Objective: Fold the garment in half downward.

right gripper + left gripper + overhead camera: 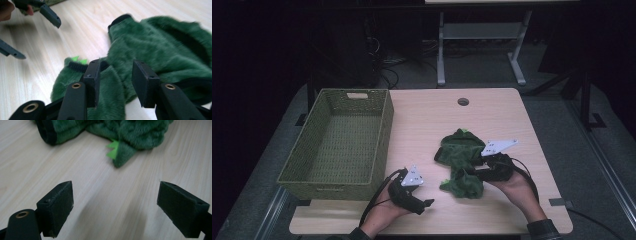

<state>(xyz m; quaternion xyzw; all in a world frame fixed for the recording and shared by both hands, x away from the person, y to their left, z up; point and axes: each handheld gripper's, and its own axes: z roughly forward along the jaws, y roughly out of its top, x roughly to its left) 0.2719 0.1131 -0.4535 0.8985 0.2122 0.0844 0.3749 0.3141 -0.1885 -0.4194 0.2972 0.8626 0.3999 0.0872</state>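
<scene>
A green plush garment (460, 162) lay crumpled on the counter (422, 125), right of centre, well apart from the woven basket (343, 140) at the left edge. It looked light, soft and floppy, with deep pile, dark ribbed cuffs and small bright-green felt spikes (113, 150); it would likely sag and unfold when lifted rather than keep its shape. The right gripper (116, 75) hung just over the garment's near fold, its 2 jaws partly spread with fur showing between them but no pinch. The left gripper (115, 207) sat near the front edge, jaws wide apart over bare wood. A bunched fold or a ribbed cuff (120, 19) seemed the safest place to take hold, since a single layer of pile could slip free.
</scene>
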